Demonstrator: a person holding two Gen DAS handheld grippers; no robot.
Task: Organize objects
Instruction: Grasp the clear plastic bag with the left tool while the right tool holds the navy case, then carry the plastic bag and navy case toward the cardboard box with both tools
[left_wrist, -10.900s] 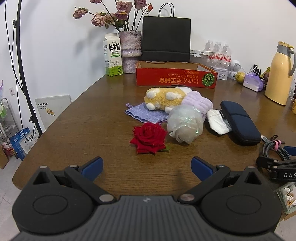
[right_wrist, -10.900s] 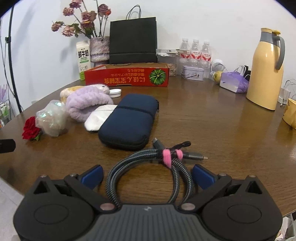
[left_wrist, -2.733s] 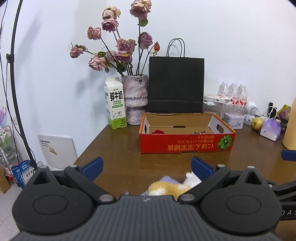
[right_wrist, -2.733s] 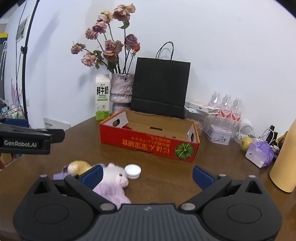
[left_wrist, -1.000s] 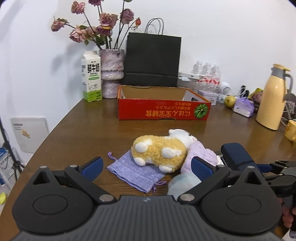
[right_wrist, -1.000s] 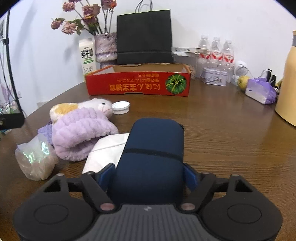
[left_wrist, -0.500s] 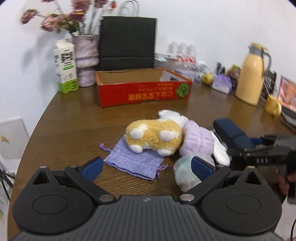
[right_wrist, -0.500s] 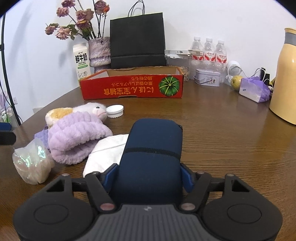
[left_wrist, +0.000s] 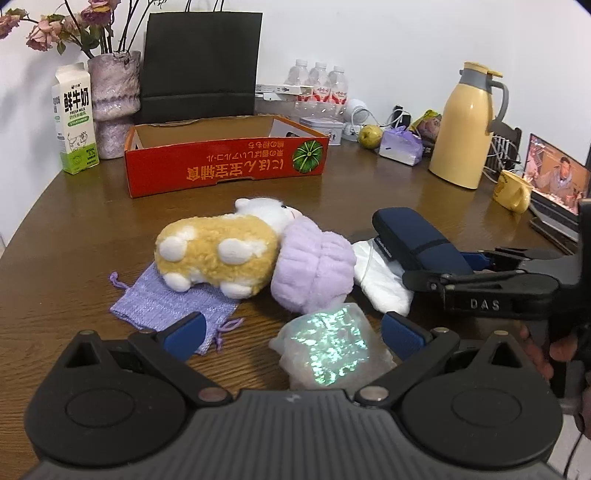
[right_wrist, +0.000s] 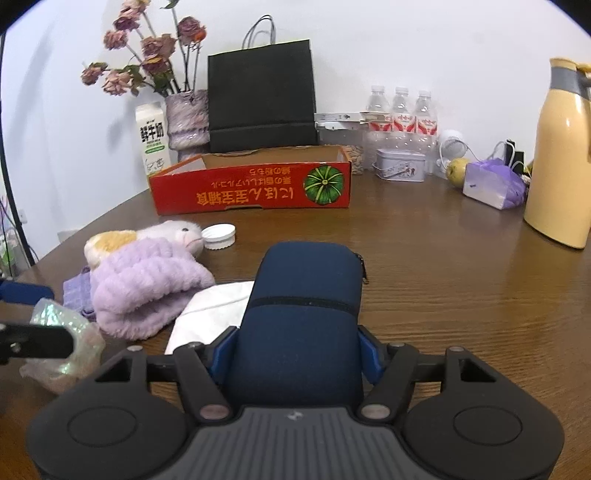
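Gripping the navy pouch (right_wrist: 303, 317) on the tabletop (right_wrist: 443, 280)
Right gripper (right_wrist: 295, 354) fingers clamp its sides; left gripper (left_wrist: 291, 332) fingers spread wide around the iridescent bag (left_wrist: 328, 347) near the plush toy (left_wrist: 218, 251).

Milk carton (left_wrist: 74, 122) reads "FRESH MILK"; right claw (left_wrist: 476, 260) body reads "DAS"

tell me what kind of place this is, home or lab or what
Most likely a lived-in home room or small office, not a lab: a round wooden table against a white wall, with a vase of dried roses, a milk carton, a yellow thermos jug and a laptop playing video.
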